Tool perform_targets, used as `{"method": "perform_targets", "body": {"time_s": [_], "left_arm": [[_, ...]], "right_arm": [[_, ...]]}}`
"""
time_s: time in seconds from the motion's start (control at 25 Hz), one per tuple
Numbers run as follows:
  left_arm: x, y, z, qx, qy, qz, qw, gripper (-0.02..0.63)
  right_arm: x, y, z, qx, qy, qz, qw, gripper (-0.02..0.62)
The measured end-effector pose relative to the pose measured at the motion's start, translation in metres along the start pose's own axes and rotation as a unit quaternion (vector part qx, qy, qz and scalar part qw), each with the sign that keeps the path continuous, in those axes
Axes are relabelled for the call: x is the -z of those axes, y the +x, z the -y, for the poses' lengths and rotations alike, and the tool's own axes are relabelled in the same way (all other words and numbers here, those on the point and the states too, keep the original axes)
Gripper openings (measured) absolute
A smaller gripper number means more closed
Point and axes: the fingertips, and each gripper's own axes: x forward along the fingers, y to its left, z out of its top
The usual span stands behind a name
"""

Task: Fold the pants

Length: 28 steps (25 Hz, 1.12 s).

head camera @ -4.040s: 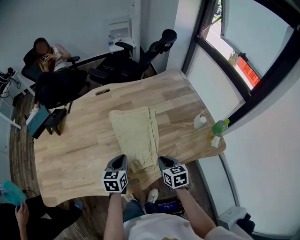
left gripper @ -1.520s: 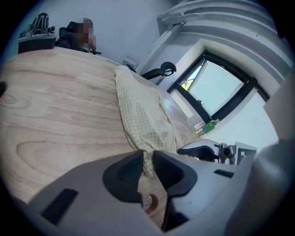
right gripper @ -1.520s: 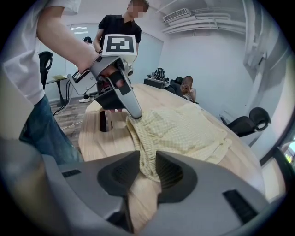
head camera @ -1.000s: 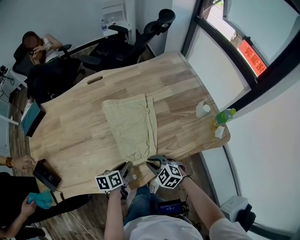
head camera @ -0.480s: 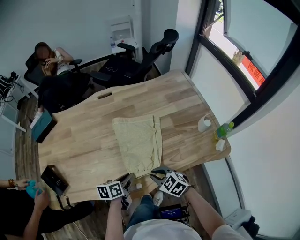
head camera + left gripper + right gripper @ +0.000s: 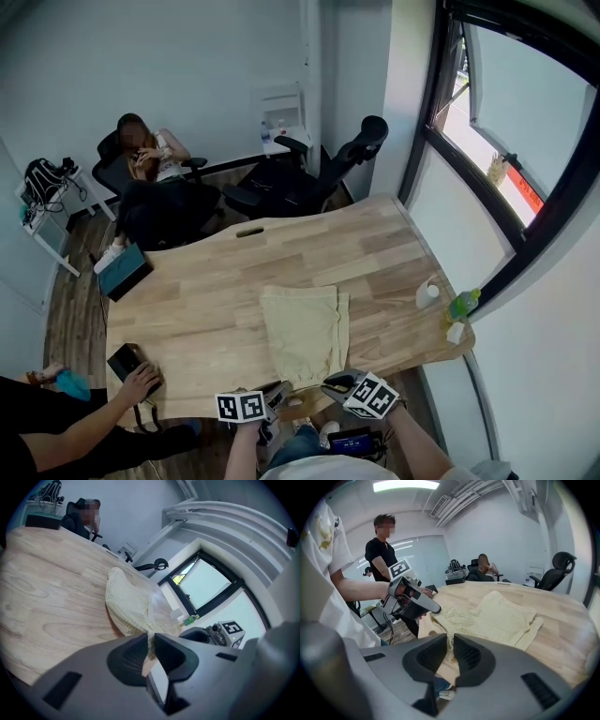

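Left tongs (image 6: 278, 390), right tongs (image 6: 334, 382) each clamped on pants (image 6: 302, 336) near hem, at table (image 6: 197, 300) edge.

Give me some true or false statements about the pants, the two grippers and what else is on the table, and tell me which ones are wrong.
1. The left gripper and the right gripper are each clamped on the near end of the pants. True.
2. The pants hang wholly clear of the table. False: only the gripped end is off the table at its near edge, and the rest lies flat on the wood.
3. A green bottle stands near the table's right edge. True.
4. The pants are dark blue. False: they are pale yellow.
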Motion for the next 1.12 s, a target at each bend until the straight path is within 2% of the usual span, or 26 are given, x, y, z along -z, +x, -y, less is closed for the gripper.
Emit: {"method": "perform_targets", "body": {"time_s": [0.44,0.6,0.76,1.12], "left_arm": [[-0.022,-0.006,0.007,0.004,0.011,0.007,0.9999,0.051],[-0.037,-0.007,0.006,0.007,0.014,0.009,0.9998,0.051],[-0.053,-0.001,0.005,0.018,0.012,0.009,0.9997,0.051],[-0.093,0.022,-0.004,0.026,0.019,-0.007,0.9995,0.051]], "right_arm": [[-0.02,-0.004,0.008,-0.013,-0.002,0.0,1.0,0.046],[-0.036,-0.006,0.014,-0.032,0.031,0.023,0.999,0.046],[-0.048,-0.008,0.03,-0.042,0.053,0.043,0.997,0.044],[-0.067,0.003,0.071,-0.03,0.057,0.035,0.997,0.044]]}}
